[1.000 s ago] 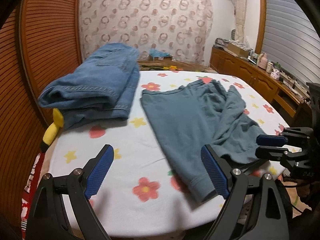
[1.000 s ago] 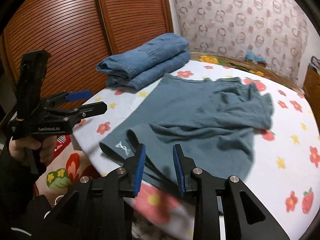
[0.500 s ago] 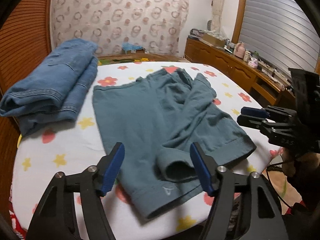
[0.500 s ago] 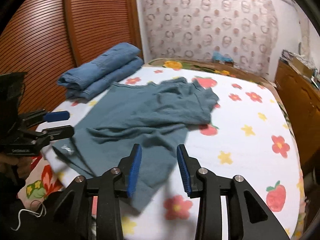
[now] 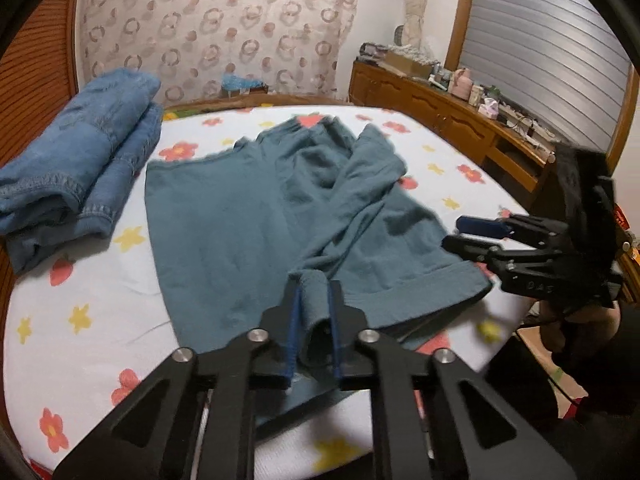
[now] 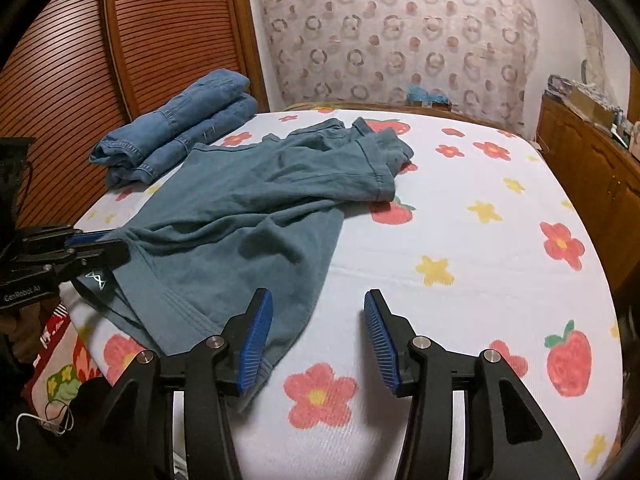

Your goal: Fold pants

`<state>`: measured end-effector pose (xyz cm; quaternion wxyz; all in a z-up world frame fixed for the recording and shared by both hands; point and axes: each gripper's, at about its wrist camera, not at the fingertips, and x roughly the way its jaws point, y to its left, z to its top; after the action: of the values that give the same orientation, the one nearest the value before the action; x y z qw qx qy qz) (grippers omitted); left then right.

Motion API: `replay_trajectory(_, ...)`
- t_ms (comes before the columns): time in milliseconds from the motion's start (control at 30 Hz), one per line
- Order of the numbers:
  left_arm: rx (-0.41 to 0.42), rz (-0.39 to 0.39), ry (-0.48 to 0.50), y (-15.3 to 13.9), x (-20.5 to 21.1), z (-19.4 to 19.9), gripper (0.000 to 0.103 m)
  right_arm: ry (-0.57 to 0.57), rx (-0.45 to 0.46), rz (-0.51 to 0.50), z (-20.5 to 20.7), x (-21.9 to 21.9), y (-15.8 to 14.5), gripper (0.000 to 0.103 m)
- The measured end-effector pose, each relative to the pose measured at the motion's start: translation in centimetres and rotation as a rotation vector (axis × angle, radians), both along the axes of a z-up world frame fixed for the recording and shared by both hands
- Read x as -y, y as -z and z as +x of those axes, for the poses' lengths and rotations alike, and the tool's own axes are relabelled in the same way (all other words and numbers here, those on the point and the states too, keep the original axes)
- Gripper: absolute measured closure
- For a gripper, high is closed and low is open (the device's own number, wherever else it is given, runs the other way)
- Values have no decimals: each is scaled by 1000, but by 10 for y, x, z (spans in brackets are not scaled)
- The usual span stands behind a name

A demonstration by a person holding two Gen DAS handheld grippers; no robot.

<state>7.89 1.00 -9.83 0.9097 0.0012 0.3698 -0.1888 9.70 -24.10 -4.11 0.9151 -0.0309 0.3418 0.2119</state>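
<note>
My left gripper (image 5: 313,312) is clamped on a rolled cuff of the crumpled teal knit pants (image 5: 256,216), which sprawl ahead of its jaws across the flower-printed white sheet (image 6: 460,240). My right gripper (image 6: 318,338) gapes wide and holds nothing, the other cuff lying just left of its jaws. I judge that lifting one-handed could drag the pants into the folded blue jeans (image 5: 76,168)
</note>
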Motion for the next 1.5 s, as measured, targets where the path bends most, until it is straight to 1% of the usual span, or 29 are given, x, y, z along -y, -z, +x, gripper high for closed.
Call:
replay_trajectory(100,50,-17,1,-20,1,-11,93,-3,-2,16,-3,2,-5,53)
replay_trajectory(233,101,-32,-23,-41,-5,-21,93,-11,5,43,-12,5,-10,53)
replay_trajectory(333,118,-8,-43,-47,-8,-22,93,-30,6,50,-22,4,-11,53)
replay_trajectory(467,95,3,-52,-42,-9,-13,93,-59,18,53,-34,5,-10,53)
replay_trajectory(533,89,13,-53,-39,-7,-7,93,-65,17,55,-37,3,-8,45)
replay_trajectory(600,80,21,-56,-36,-5,0,93,-71,14,44,-38,1,-2,42)
replay_trajectory(800,85,19,-64,-37,-5,3,93,-76,0,-23,-31,-16,12,41)
replay_trajectory(1000,88,-3,-62,-42,-7,0,93,-15,16,-65,-19,-35,17,41)
replay_trajectory(1100,96,-13,-65,-45,-10,-7,93,45,18,-57,-11,-29,16,41)
replay_trajectory(1167,102,-25,-72,-48,-14,-14,93,76,32,-50,-13,-25,13,41)
replay_trajectory(1233,99,-42,-67,-49,-17,-23,93,85,35,-27,-15,-18,10,41)
replay_trajectory(1333,89,-31,-74,-41,-17,-36,93,79,23,-3,-19,-10,7,41)
replay_trajectory(1500,27,-7,-127,-11,-28,-40,93,27,4,14,-20,-12,12,41)
